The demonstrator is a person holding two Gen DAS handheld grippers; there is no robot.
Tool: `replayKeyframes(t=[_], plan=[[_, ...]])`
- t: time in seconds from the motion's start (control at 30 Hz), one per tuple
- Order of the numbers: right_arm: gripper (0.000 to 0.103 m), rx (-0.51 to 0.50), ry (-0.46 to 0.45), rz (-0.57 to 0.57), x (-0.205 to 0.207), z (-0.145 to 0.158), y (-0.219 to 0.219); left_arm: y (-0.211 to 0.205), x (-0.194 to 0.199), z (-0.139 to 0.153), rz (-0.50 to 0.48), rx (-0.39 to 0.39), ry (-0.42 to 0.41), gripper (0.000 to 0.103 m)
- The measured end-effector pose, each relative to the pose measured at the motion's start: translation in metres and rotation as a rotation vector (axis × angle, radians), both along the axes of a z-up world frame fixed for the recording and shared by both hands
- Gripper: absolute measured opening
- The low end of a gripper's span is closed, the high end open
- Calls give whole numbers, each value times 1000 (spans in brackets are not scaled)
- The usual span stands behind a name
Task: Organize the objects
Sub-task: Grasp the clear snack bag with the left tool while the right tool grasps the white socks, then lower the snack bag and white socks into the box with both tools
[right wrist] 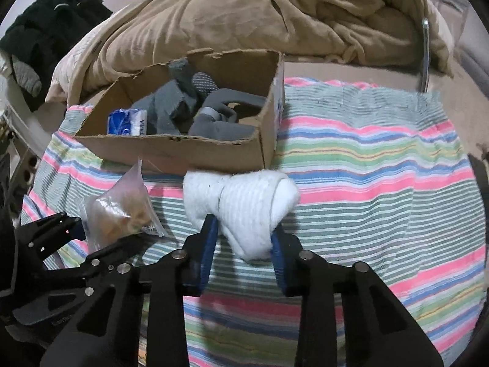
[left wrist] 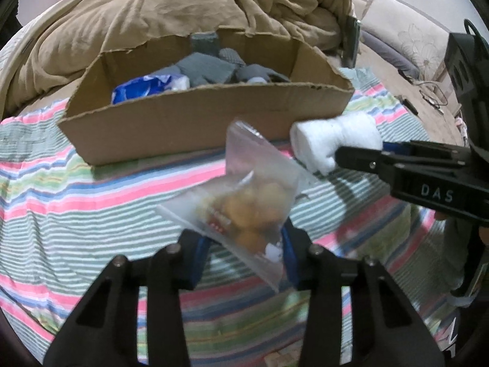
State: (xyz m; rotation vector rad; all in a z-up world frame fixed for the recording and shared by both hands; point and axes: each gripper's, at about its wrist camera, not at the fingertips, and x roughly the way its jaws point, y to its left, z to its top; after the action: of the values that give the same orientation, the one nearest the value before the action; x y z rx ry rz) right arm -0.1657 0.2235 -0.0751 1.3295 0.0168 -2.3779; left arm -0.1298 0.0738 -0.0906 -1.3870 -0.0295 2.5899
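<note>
My left gripper (left wrist: 244, 244) is shut on a clear zip bag of small orange-brown items (left wrist: 244, 202) and holds it above the striped cloth (left wrist: 91, 202); the bag also shows in the right wrist view (right wrist: 122, 211). My right gripper (right wrist: 243, 238) is shut on a rolled white sock bundle (right wrist: 244, 202), which also shows in the left wrist view (left wrist: 330, 137). Both are in front of an open cardboard box (left wrist: 198, 122) that holds grey socks (right wrist: 180, 104) and a blue-and-white packet (right wrist: 126, 122).
A crumpled tan blanket (left wrist: 183, 6) lies behind the box. Black clothing (right wrist: 52, 15) sits at the far left in the right wrist view. A chrome bar (right wrist: 424, 55) stands at the back right.
</note>
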Motion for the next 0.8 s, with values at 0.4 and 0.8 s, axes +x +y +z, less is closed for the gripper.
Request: replayKeyframes(t=[0.4,0.8], plan=[[28,7,73,24,28,38,-8,-21,25,32,32,52,55,42],[28,-11,138,41,31,71,-14,-49,27,66,88,96,111,42]])
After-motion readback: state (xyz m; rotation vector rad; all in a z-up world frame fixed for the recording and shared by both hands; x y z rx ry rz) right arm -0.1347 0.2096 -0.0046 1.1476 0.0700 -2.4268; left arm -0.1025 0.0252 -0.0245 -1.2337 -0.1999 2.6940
